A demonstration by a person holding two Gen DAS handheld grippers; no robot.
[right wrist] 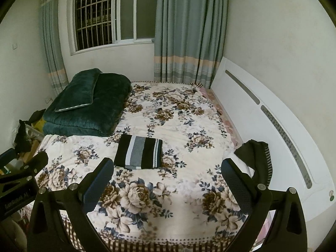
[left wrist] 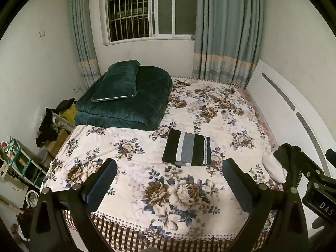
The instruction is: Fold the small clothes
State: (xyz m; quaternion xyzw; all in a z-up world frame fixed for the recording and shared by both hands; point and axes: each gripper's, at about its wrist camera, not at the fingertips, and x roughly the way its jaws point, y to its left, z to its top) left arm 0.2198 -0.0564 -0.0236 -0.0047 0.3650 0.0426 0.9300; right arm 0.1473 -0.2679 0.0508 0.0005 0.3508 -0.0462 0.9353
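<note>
On the bed, left wrist view:
Left gripper [left wrist: 169, 175]: hovering over the near end of the bed, its two fingers spread wide and holding nothing.
Cloth [left wrist: 187, 148]: lying folded into a flat rectangle on the floral sheet [left wrist: 130, 147], black with grey and white stripes, beyond the fingertips and touching neither.
Right gripper [left wrist: 310, 176]: showing at the right edge, partly out of frame; whether it is open or closed cannot be told here.
Dark garment [left wrist: 287, 153]: sitting at the bed's right edge beside something white [left wrist: 273, 166], near the headboard [left wrist: 294, 113].
Quilt [left wrist: 126, 105]: lying folded at the far left corner, dark green, with a matching pillow [left wrist: 117, 82] leaning on top.
Window [left wrist: 147, 8]: sitting behind the bed, barred, between curtains [left wrist: 226, 31].

On the bed, right wrist view:
Right gripper [right wrist: 168, 173]: hanging over the near end with fingers wide apart, gripping nothing.
Cloth [right wrist: 139, 151]: resting just beyond the left fingertip, flat on the sheet [right wrist: 189, 126], clear of both fingers.
Left gripper [right wrist: 23, 172]: peeking in at the left edge, only partly visible.
Dark garment [right wrist: 256, 155]: lying crumpled behind the right finger, against the headboard [right wrist: 273, 126].
Quilt [right wrist: 88, 109]: lying at the far left, pillow [right wrist: 77, 90] on it.
</note>
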